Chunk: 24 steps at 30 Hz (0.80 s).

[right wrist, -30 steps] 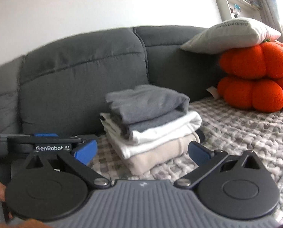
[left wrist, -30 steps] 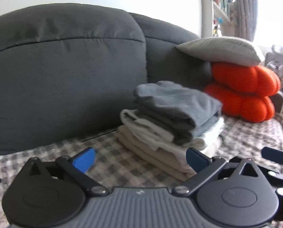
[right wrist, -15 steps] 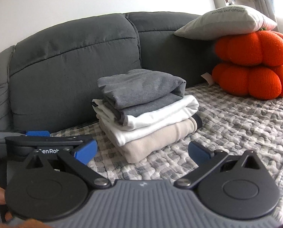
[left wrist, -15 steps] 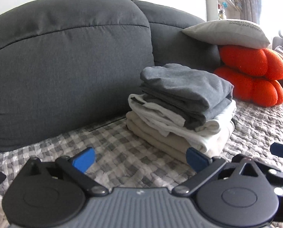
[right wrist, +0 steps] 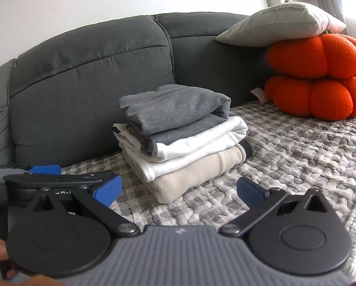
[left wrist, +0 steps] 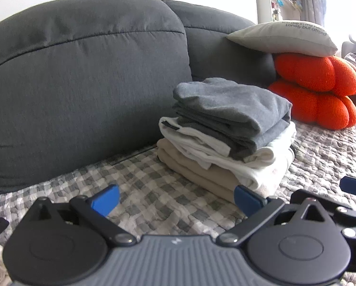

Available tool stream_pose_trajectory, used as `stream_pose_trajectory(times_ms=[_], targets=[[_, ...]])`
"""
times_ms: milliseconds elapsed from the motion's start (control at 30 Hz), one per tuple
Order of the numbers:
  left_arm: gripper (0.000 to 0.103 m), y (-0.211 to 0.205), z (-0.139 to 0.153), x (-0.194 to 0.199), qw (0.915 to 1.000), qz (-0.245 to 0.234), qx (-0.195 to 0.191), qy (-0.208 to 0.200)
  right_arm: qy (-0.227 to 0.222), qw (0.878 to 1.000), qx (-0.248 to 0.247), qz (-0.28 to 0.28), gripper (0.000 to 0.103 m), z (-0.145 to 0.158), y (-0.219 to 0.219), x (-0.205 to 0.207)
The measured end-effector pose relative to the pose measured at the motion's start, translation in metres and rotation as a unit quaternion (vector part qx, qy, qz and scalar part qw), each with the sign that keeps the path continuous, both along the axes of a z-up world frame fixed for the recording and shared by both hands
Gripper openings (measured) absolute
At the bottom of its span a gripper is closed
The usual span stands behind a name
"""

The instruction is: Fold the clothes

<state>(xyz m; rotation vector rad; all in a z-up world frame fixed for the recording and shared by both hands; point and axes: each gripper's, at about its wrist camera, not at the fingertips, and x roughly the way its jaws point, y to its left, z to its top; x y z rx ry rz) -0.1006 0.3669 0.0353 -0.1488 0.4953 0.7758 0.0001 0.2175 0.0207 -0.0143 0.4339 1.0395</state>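
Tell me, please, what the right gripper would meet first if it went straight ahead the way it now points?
Most likely the clothes stack. The right gripper is open and empty, and the stack's beige bottom piece lies right ahead on the quilt. Depth is uncertain; a low path might brush the quilt first.

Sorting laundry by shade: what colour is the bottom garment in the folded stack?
Beige, clearest in the right wrist view.
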Motion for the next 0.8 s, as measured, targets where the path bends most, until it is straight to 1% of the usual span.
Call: stream_pose_trajectory(times_ms=[100,300,567,800], targets=[[0.102,0.0018,-0.0003,0.0001,1.0000,0.002,-0.007,0.003,0.001,1.000,-0.003,-0.003,0.103,-0.0004,0.0004,0.0005],[0.103,0.0033,-0.0023,0.0014,0.9999,0.007,-0.007,0.012,0.008,1.000,-0.006,-0.021,0.103,-0.0012,-0.0009,0.0047],[0.103,0.0060,-0.0024,0.0003,0.9997,0.016,-0.011,0.013,-0.005,0.999,-0.005,-0.038,0.103,0.0009,-0.0030,0.0046],[0.103,0.0079,-0.0036,0.0006,0.9996,0.017,-0.015,0.014,-0.018,0.999,-0.014,-0.036,0.103,0.0013,-0.0016,0.0016]])
